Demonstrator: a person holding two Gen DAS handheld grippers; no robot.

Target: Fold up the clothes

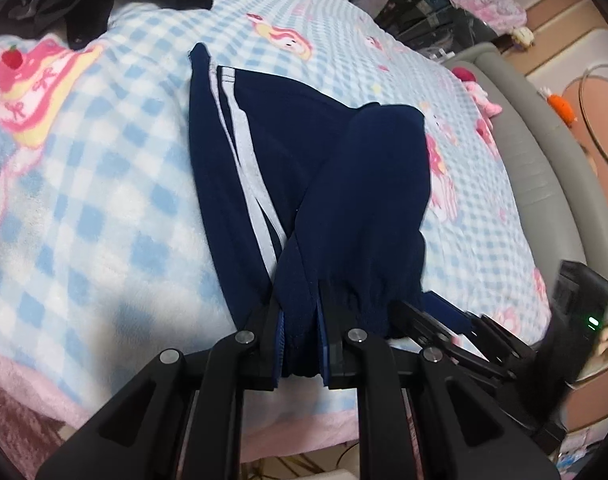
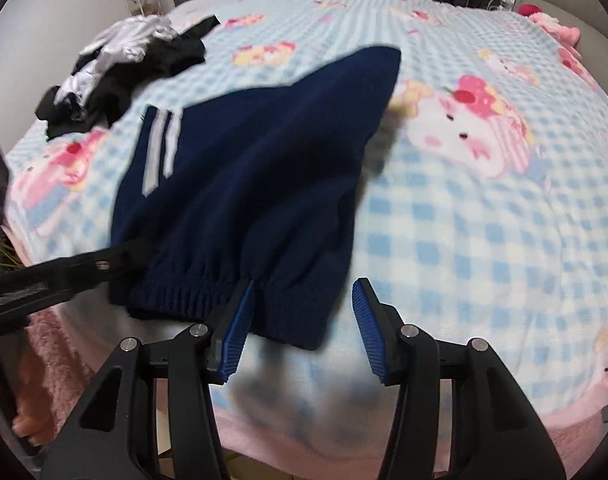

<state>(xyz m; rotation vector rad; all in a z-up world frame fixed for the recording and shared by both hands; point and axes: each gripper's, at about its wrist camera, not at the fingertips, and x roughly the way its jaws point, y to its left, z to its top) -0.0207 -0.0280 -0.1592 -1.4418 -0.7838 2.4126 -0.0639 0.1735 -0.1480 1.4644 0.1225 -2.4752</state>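
Navy blue track pants with white side stripes [image 2: 239, 184] lie folded near the bed's front edge on a blue-checked fleece blanket with pink cartoon prints [image 2: 484, 240]. The left gripper [image 1: 299, 344] pinches the ribbed waistband; the right gripper [image 2: 299, 332] stands wide, its left finger touching that edge. A black-and-white clothes pile [image 2: 119, 76] sits well apart, leaving open blanket rightward.
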